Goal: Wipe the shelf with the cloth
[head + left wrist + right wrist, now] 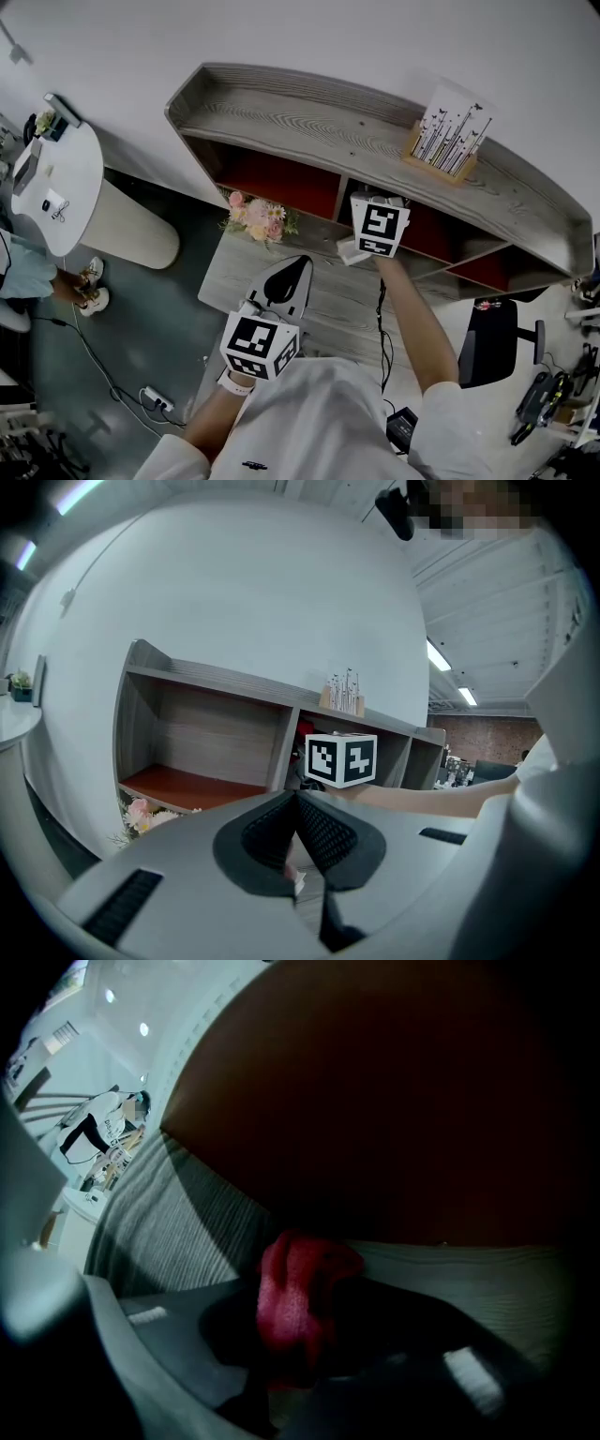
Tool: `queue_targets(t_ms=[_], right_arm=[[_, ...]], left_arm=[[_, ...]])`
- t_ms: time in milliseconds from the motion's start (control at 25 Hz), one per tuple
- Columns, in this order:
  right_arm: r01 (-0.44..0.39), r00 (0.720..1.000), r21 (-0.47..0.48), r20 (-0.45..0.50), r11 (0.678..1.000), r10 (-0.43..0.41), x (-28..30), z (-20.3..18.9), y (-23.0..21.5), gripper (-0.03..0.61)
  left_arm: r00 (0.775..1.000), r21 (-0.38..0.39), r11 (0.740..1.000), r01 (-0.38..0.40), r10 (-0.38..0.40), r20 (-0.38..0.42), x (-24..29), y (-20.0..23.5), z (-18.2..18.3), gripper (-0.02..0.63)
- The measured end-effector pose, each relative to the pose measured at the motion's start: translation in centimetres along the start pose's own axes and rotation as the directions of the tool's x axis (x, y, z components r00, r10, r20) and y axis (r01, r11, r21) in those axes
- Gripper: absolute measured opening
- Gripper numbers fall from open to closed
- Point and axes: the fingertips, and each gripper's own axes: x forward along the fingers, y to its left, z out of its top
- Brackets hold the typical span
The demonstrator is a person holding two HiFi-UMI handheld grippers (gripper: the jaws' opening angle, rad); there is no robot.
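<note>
The grey wooden shelf (pixel 309 122) has red-backed compartments. My right gripper (pixel 305 1330) reaches into the middle compartment, and in the head view only its marker cube (pixel 380 227) shows below the shelf top. It is shut on a red cloth (pixel 302 1288), which bulges out between the jaws and rests on the compartment's grey floor (pixel 459 1274) in front of the dark red back wall. My left gripper (pixel 291 275) hangs back over the desk, pointing at the shelf (pixel 216 728), shut and holding nothing.
A card holder (pixel 450 131) stands on the shelf top at the right. A bunch of pink flowers (pixel 255 217) lies at the desk's (pixel 342 295) left end. A white round table (pixel 56 187), a black office chair (pixel 489 339) and floor cables (pixel 155 401) surround the desk.
</note>
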Motion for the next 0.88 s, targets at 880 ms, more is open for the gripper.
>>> queue_targets(t_ms=[880], right_arm=[[0.354,0.929,0.147,0.054,0.923,-0.365,-6.2,-0.5,-12.0,0.096]], left_arm=[[1.000,0.022,1.000,0.011,-0.011,-0.018,-0.2,-1.1,-0.4,0.006]])
